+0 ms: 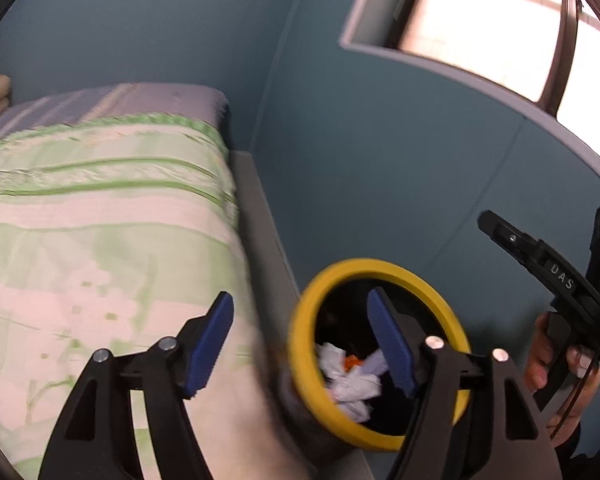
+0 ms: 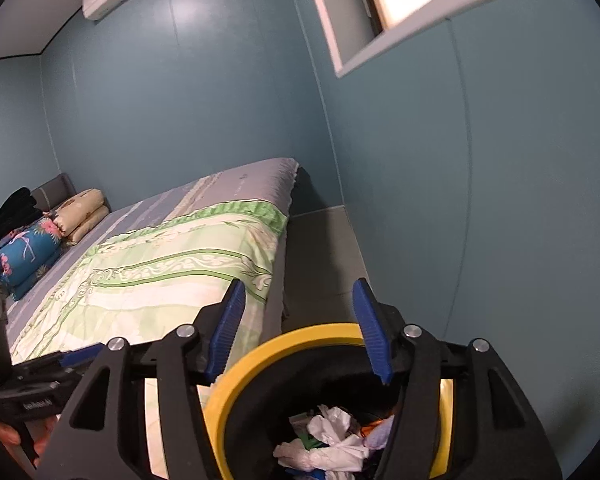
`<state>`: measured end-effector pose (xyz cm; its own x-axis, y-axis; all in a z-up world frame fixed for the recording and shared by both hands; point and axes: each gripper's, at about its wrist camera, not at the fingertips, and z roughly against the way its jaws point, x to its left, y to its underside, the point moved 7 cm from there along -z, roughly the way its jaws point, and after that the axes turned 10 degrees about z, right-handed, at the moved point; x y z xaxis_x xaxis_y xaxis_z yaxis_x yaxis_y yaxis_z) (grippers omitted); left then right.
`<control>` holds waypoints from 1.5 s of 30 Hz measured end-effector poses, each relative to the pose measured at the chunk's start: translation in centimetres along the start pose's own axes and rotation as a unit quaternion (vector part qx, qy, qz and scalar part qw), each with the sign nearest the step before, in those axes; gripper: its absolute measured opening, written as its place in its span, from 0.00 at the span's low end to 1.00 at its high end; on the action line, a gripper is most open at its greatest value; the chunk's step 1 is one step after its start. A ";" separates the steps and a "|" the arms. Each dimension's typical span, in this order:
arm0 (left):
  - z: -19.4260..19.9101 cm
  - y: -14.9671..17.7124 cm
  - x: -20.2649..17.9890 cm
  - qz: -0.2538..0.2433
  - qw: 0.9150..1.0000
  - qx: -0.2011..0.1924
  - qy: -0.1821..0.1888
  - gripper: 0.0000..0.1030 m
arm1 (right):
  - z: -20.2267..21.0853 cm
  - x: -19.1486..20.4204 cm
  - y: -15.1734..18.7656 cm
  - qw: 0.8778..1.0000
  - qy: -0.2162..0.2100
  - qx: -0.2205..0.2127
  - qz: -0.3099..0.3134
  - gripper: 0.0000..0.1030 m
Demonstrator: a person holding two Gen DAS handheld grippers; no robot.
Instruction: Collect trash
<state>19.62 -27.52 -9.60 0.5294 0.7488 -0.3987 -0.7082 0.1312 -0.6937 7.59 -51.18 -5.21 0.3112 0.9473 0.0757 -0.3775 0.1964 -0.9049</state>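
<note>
left hand-held gripper (image 1: pixel 300 340): jaws spread wide, nothing between them. Hangs right over the bin's near-left rim, one blue pad over the opening, the other over the bed.
right hand-held gripper (image 2: pixel 300 328): also wide open and empty, hovering above the bin mouth.
bin (image 1: pixel 384 268): black with a yellow rim, standing on the floor in the gap between the bed and the blue wall (image 1: pixel 380 160).
trash (image 2: pixel 332 436): crumpled white paper plus something orange and green, already lying inside the bin.
bed (image 2: pixel 172 264): green patterned cover, left of the bin; no loose litter visible on it from here.
step: looks like a drop-off just finished, or a check of the bin.
next move: probably scan bed and floor for leftover scraps, then approach with jaws open.
</note>
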 end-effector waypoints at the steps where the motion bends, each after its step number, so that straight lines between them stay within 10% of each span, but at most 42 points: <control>1: 0.9 -0.3 1.0 0.000 1.000 -0.016 -0.014 0.66 | 0.0 0.6 -0.1 1.000 -0.004 -0.001 0.004 0.52; 16: 15.4 -2.7 13.8 0.063 0.961 -0.196 -0.184 0.92 | 0.5 17.0 -1.0 0.991 -0.124 -0.023 0.048 0.92; 35: 28.6 2.5 16.3 0.108 0.903 -0.293 -0.296 0.92 | 5.9 25.5 -0.2 0.983 -0.117 -0.094 0.108 0.92; 45: 29.5 4.8 16.5 0.131 0.890 -0.312 -0.305 0.92 | 5.4 26.4 1.0 0.980 -0.134 -0.087 0.120 0.92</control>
<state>11.24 4.63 -1.82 -0.1027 0.9386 -0.3294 -0.2712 -0.3450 -0.8985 10.73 -24.60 -1.86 -0.0170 0.9979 -0.0625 -0.2497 -0.0648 -0.9662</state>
